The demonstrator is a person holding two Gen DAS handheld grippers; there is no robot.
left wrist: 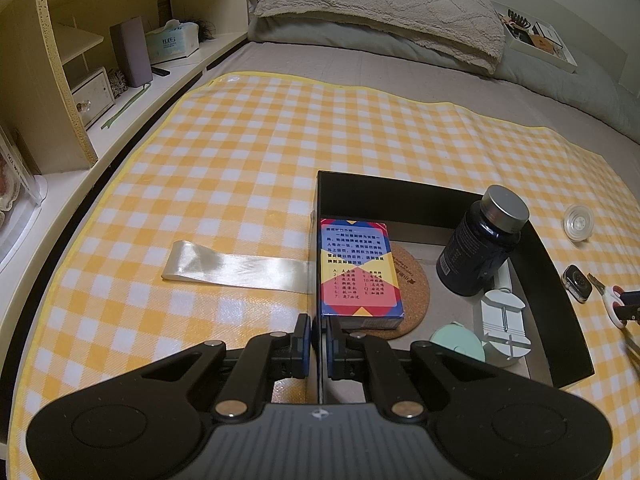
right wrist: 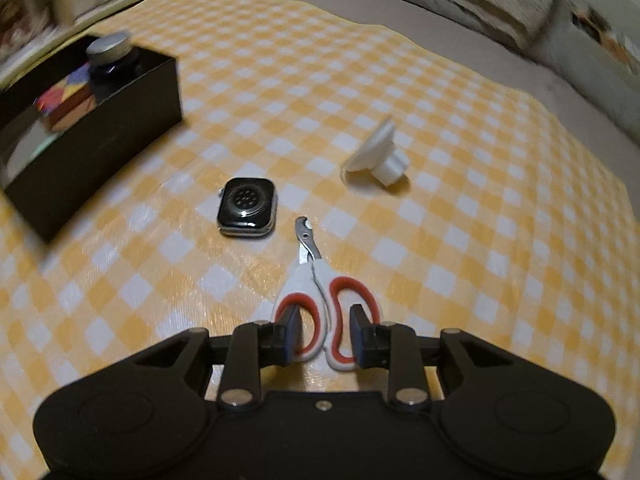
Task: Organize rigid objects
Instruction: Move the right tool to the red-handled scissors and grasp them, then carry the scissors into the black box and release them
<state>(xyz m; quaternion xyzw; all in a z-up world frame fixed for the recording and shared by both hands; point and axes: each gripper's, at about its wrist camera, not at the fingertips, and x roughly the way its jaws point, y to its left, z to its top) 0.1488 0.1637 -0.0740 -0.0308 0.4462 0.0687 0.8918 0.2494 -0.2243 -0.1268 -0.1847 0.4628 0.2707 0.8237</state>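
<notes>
Scissors (right wrist: 320, 300) are lying on the checked cloth (right wrist: 440, 240), handles between the spread right gripper (right wrist: 325, 338) pads, none pressing. Black box (left wrist: 400, 196) is holding a card pack (left wrist: 358, 270), bottle (left wrist: 482, 240) and coaster (left wrist: 414, 284); the left gripper (left wrist: 319, 346) is pinching its wall.

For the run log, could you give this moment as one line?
left gripper: shut on box wall | right gripper: open around clippers

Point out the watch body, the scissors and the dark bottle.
watch body (right wrist: 247, 207), right wrist view, sensor back.
scissors (right wrist: 326, 300), right wrist view, white handle.
dark bottle (left wrist: 476, 252), left wrist view, label side.
</notes>
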